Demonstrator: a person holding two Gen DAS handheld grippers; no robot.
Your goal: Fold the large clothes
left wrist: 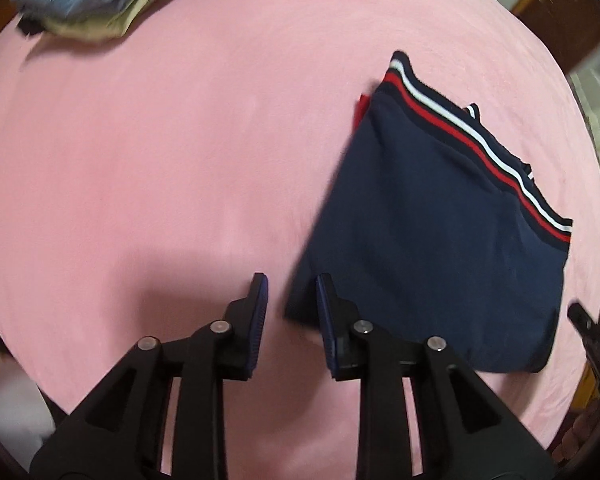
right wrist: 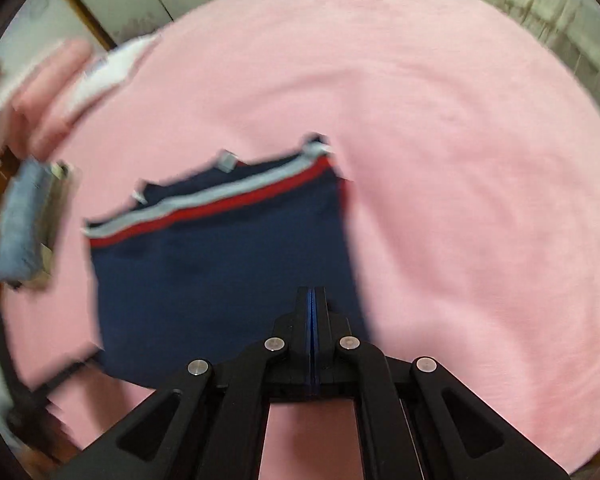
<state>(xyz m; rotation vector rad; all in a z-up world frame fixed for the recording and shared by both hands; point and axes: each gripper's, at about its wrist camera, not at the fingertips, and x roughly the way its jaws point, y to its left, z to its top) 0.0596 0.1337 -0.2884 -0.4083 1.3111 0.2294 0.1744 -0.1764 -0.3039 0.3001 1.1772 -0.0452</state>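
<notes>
Navy garment (left wrist: 440, 232), folded into a compact block with a red and white striped band along its far edge, lies on the pink blanket (left wrist: 160, 140) to the right of the left gripper (left wrist: 290, 300). In the left wrist view the fingers (left wrist: 258, 312) stand a little apart with nothing between them, the right one just at the garment's near corner; a pile of folded clothes (left wrist: 84, 0) sits far off at the upper left. In the right wrist view, blurred by motion, the right gripper (right wrist: 312, 300) is over the garment's near edge, its fingers pressed together; whether they pinch any cloth I cannot tell. The pile appears at the left edge.
</notes>
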